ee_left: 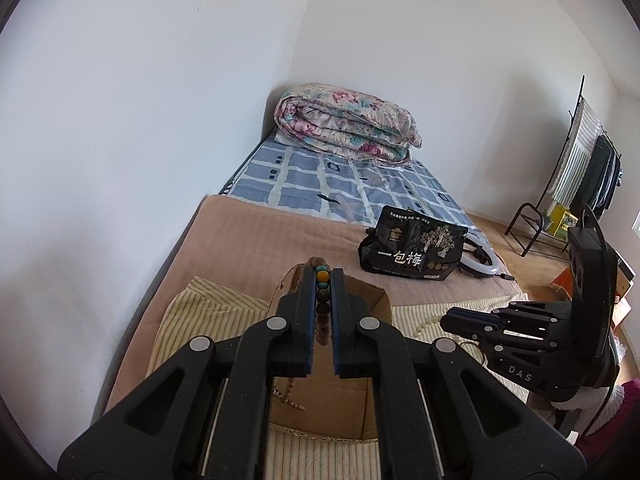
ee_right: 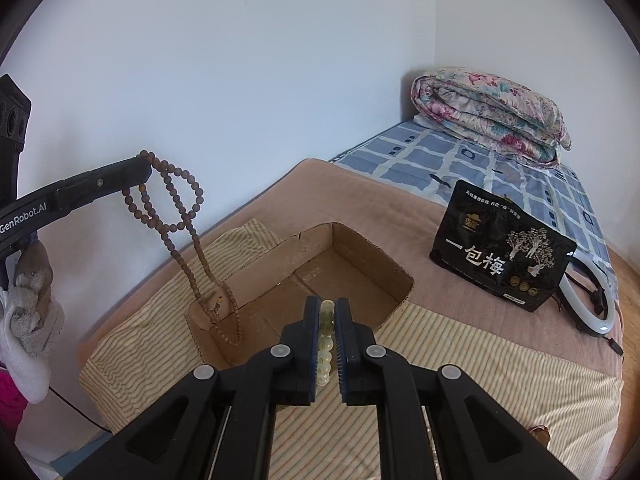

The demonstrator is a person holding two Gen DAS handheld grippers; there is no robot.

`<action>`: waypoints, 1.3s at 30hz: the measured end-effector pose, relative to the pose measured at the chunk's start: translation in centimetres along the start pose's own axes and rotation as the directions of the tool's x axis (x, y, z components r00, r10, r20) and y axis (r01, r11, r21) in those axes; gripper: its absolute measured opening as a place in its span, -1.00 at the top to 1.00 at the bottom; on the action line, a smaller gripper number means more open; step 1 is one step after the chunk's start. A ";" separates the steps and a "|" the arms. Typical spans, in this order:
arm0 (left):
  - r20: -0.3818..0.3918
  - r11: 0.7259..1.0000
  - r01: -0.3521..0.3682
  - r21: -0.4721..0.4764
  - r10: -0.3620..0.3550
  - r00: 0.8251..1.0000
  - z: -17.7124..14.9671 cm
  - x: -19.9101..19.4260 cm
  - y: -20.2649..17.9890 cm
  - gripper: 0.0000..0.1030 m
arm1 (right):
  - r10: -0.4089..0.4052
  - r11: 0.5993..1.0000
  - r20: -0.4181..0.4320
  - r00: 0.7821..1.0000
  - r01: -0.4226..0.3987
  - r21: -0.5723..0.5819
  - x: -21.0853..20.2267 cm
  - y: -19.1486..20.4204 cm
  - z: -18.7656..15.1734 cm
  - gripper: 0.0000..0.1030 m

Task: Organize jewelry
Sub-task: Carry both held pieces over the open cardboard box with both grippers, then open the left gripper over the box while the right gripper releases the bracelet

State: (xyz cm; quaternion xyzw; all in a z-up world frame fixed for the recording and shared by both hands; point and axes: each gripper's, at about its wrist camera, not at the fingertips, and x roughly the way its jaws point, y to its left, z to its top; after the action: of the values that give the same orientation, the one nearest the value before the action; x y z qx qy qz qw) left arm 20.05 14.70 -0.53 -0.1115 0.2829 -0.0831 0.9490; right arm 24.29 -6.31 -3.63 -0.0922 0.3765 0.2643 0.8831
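A: Where is the jewelry held?

B: Above the cardboard box [ee_right: 320, 276]: brown bead necklace [ee_right: 176, 216] clamped by left gripper [ee_left: 323, 280], pale bead bracelet [ee_right: 326, 340] by right gripper [ee_right: 327, 312].

A: Risk?

B: Dangling loops could be snagged on the box's rim.

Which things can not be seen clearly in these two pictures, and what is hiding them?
- Left wrist view: most of the cardboard box floor, behind the left gripper.
- Left wrist view: the brown bead necklace, only partly visible between the fingers.
- Right wrist view: the pale bead bracelet, its full loop covered by the right gripper.
- Both views: the ring light, partly behind the black bag.
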 end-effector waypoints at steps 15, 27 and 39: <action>-0.120 0.999 0.014 -0.042 -0.019 0.993 -4.4 4.8 1.9 0.93 | 0.012 0.999 -0.097 0.995 -0.009 0.032 8.6 -0.5 -0.3 0.90; -0.248 0.998 -0.016 -0.058 0.001 0.969 -8.3 8.8 2.7 0.93 | 0.024 0.996 -0.160 0.987 -0.011 0.086 12.2 -1.7 -2.0 0.89; -0.298 0.999 -0.046 -0.012 0.040 0.954 -10.1 9.7 1.8 0.12 | -0.001 0.996 -0.109 0.994 0.011 0.090 11.0 -2.2 -1.9 -0.39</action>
State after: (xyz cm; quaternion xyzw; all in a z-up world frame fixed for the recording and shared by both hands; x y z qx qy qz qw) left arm 22.67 12.64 -14.26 -0.1002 0.4258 -0.0757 0.8961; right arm 30.66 -4.49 -12.93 -0.0674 0.4354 0.2390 0.8653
